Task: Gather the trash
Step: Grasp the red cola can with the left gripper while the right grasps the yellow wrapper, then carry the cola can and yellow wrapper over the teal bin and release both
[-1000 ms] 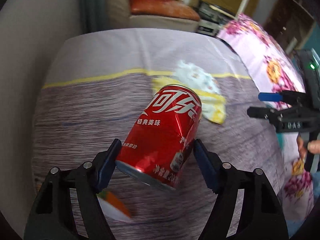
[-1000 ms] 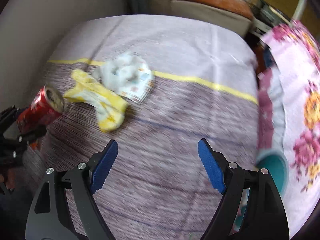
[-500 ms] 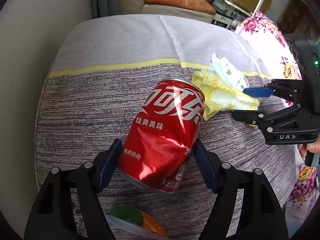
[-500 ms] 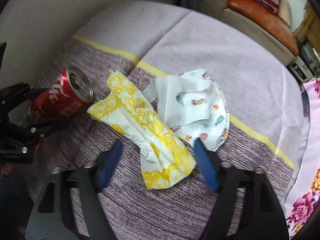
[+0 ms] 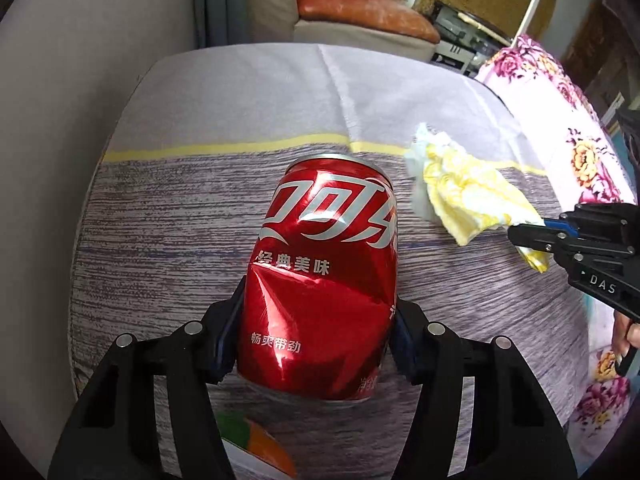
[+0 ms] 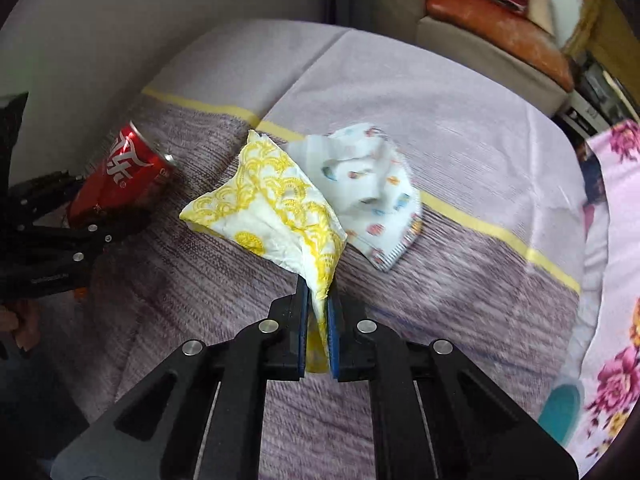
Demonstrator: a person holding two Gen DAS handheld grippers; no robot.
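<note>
Trash is being gathered from a bed covered in a grey-striped spread (image 6: pixel 440 120). The red soda can (image 5: pixel 324 280) is sitting between the left gripper (image 5: pixel 316 340) pads, whose jaws are closing on its lower body; the thin metal is already denting, so it is likely empty, light and easily crushed further. The yellow-patterned tissue (image 6: pixel 280 208) is being pinched by one corner in the right gripper (image 6: pixel 318 320), jaws nearly together; it is soft, weightless and would probably tear if yanked. Both are lying near the spread's yellow stripe, the can toward the wall-side edge. A white printed tissue (image 6: pixel 368 184) is touching the yellow one, ungripped. No bin is showing; the teal object (image 6: pixel 560 408) by the floral cover (image 6: pixel 616 240) cannot be identified.
</note>
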